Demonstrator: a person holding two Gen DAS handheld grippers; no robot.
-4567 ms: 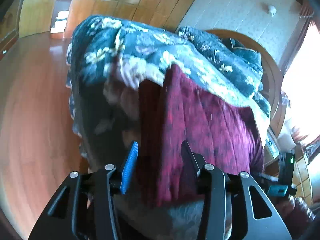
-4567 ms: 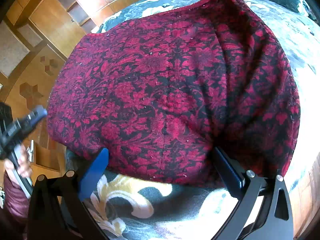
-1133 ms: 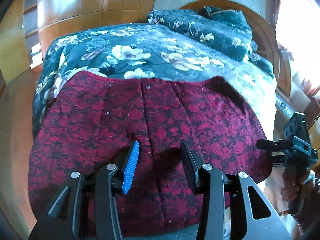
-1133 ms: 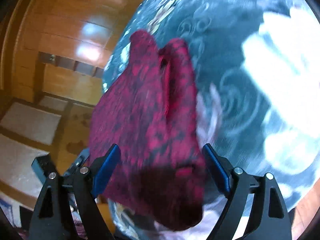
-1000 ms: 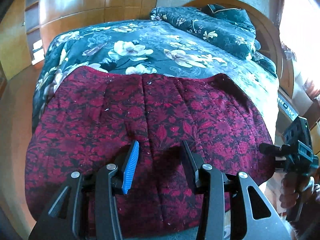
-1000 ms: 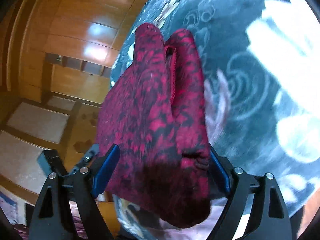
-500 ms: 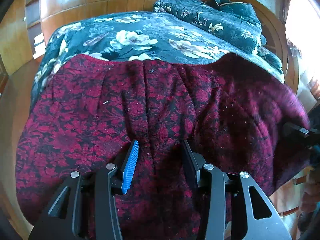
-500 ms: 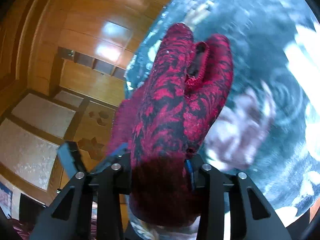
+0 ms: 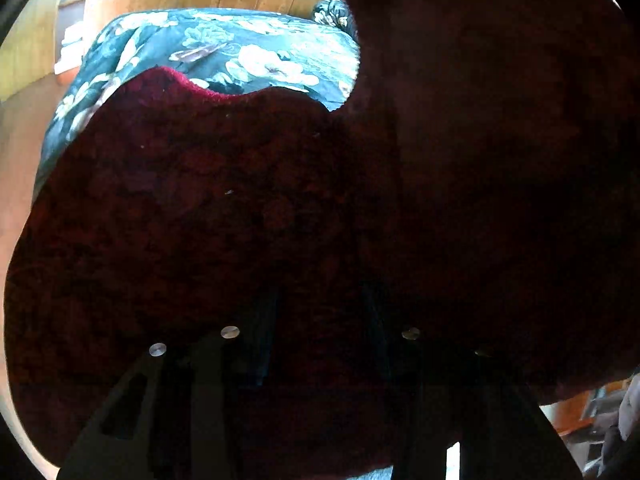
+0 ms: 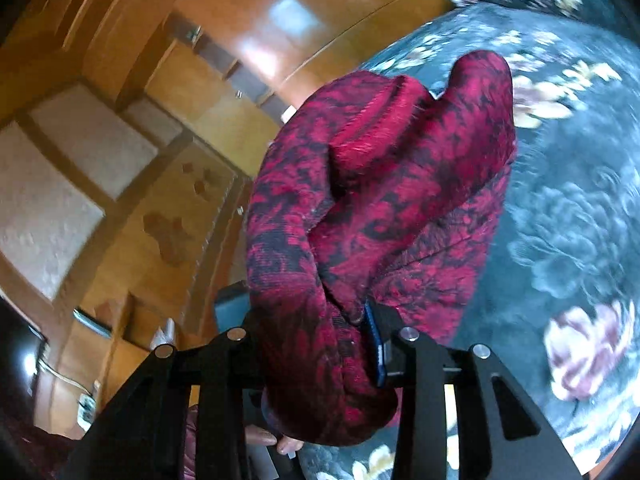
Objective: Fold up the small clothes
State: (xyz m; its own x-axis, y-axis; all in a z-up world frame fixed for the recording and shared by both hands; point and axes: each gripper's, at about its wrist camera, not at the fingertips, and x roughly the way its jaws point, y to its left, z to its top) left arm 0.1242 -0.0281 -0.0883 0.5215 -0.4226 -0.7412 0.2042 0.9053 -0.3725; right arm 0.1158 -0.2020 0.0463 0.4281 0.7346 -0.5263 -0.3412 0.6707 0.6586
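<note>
your right gripper [image 10: 320, 344] clamped on bunched red garment [image 10: 384, 184] above floral bedspread [image 10: 568, 216]; your left gripper [image 9: 320, 320] closing, garment between jaws.

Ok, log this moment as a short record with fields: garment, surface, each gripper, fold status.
garment: dark red patterned knit garment, bunched and lifted on one side
surface: floral bedspread on a bed
right gripper: jaws clamped on a gathered bunch of the garment, held above the bedspread
left gripper: in shadow under the raised cloth, jaws closing, fabric between them
fold status: being folded over, not yet laid flat
</note>
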